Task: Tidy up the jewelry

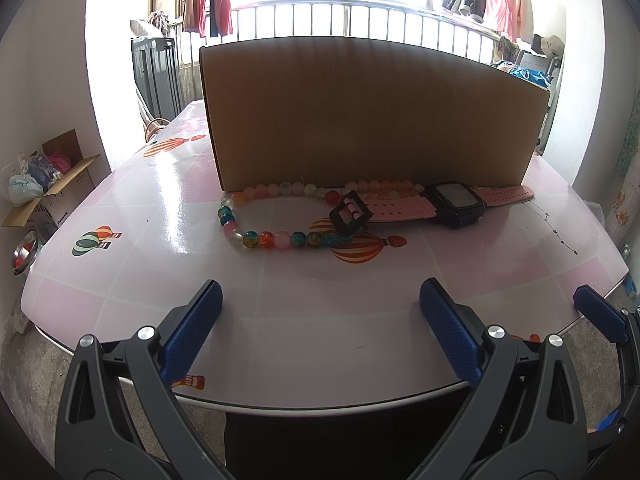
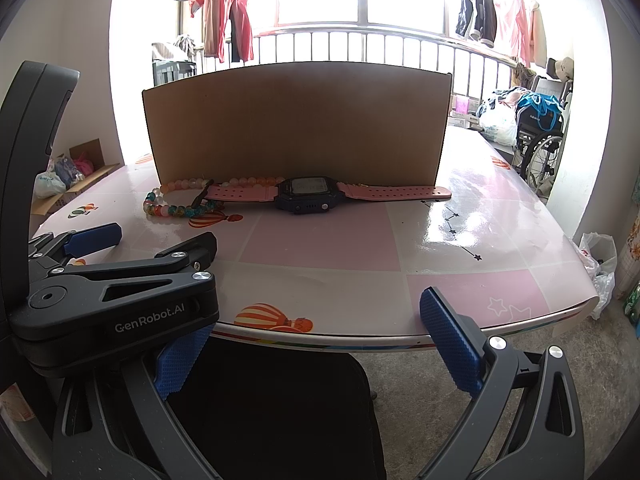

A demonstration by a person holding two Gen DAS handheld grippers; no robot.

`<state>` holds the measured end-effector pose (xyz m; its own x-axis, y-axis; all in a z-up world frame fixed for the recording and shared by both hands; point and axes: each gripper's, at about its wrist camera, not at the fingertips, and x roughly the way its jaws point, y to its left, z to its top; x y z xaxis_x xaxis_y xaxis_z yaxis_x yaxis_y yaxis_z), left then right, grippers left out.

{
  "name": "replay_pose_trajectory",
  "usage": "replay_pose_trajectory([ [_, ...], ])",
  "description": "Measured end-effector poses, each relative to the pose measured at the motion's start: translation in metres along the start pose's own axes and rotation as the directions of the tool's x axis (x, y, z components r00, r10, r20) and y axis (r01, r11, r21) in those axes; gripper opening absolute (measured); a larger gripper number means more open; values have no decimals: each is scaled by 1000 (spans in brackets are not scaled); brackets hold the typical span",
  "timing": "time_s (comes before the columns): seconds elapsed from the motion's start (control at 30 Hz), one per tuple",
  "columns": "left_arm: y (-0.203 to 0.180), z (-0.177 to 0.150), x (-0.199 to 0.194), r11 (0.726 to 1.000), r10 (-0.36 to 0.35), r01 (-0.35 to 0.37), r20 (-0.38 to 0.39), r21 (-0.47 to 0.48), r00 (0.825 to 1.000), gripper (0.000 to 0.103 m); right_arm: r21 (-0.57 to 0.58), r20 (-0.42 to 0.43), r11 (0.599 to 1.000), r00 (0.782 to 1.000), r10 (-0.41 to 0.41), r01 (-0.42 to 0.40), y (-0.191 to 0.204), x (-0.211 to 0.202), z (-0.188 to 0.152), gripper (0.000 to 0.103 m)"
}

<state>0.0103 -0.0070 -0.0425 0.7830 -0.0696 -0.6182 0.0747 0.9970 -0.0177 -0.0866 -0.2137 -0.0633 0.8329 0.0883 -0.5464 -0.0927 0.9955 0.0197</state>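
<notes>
While both the left gripper [image 1: 320,312] and right gripper [image 2: 316,332] hang spread and empty, a bead necklace [image 1: 280,216] and pink-strapped digital watch [image 1: 456,202] lie against the cardboard box [image 1: 372,116].

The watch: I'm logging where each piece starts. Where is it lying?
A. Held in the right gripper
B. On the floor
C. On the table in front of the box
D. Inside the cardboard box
C: the watch lies flat on the table, just before the cardboard box.
</notes>
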Motion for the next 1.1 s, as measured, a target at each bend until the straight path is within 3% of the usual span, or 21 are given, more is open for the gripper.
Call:
replay_pose_trajectory([
  [1.1,2,2,3,1000,2,-2,1,-2,1000,95,0,-2,1000,1000,2,-2,2,0,-1,98],
])
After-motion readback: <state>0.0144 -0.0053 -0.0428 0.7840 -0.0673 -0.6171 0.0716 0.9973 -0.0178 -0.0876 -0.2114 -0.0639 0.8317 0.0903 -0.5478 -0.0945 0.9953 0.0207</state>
